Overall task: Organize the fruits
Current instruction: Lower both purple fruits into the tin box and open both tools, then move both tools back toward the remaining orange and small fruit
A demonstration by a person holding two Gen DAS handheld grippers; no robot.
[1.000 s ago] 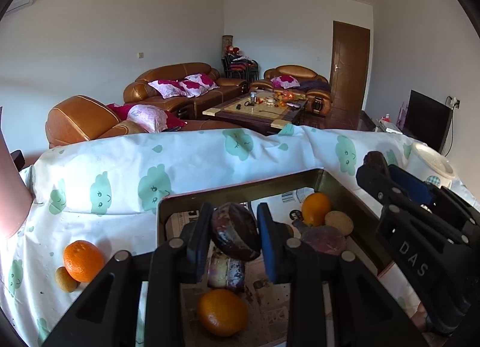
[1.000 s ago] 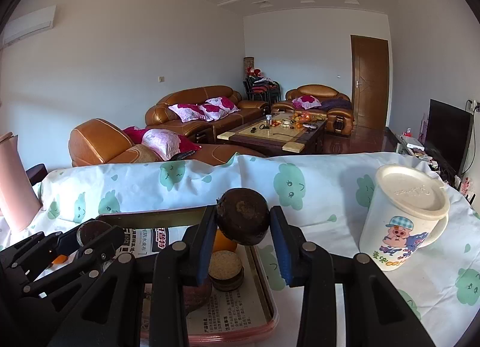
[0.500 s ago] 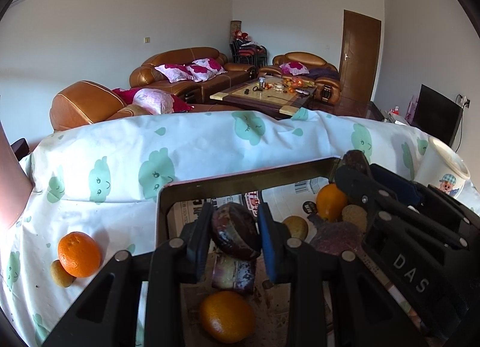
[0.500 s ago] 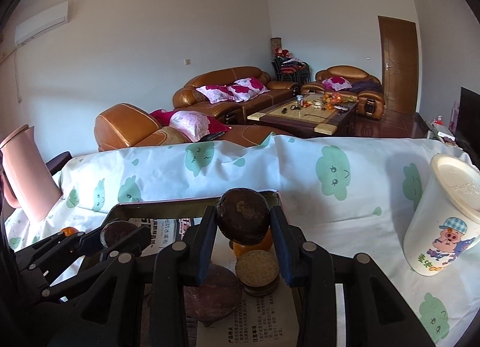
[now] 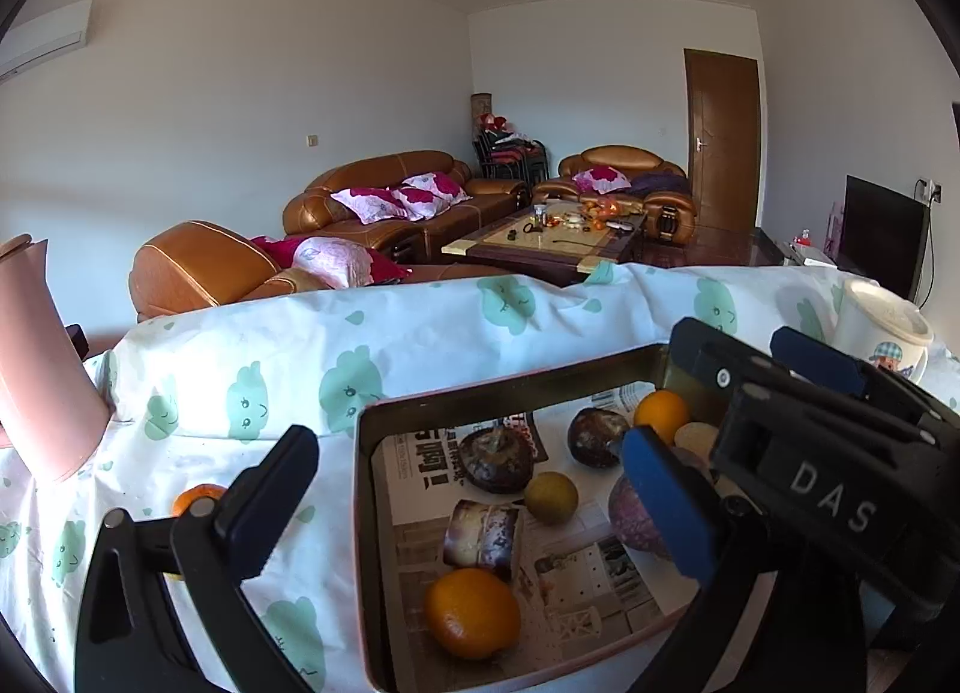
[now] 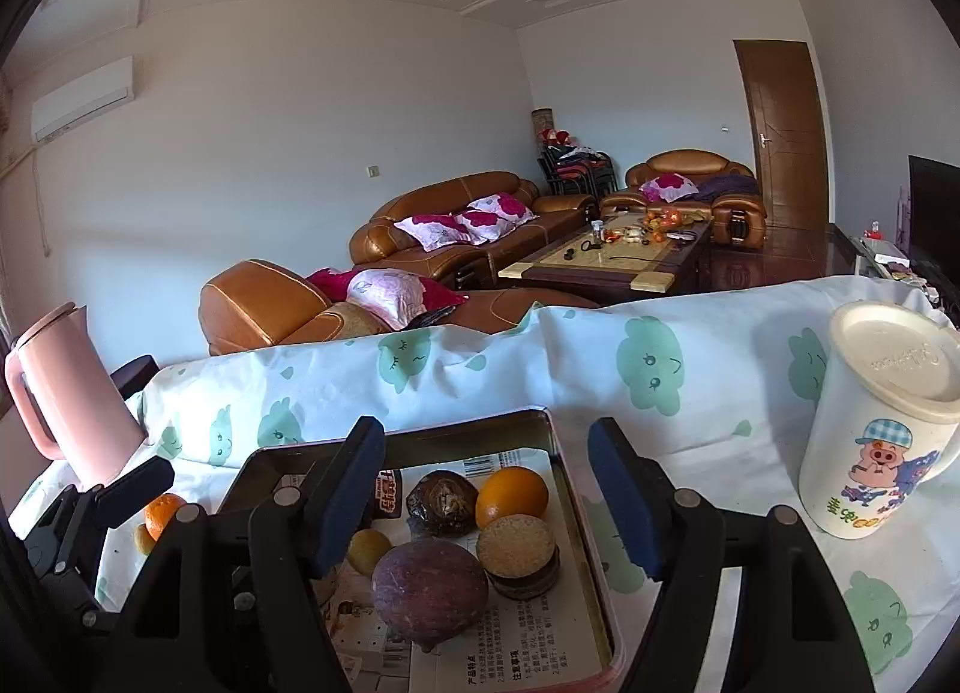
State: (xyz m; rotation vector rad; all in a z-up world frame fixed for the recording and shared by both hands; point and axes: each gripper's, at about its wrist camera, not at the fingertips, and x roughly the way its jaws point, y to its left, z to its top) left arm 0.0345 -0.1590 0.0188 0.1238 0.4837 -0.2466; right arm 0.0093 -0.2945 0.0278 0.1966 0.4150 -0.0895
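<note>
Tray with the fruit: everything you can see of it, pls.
The tray is a shallow rectangular tin with rounded corners, dark brassy walls inside and a pinkish outer rim. It sits flat on the cloud-print tablecloth, lined with printed newspaper. Inside lie two oranges, several dark brown fruits, a purple one and a small yellowish one. Both grippers hover over it; none visibly touches it.

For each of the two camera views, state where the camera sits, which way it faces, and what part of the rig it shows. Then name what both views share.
Left wrist: on the left gripper, facing forward and slightly down over the tray; its opening jaws hold nothing, and the right gripper crosses at right.
Right wrist: on the right gripper, jaws opening and holding nothing, facing the same way; the left gripper shows at left.
Shared: tray, cartoon mug, pink jug.
</note>
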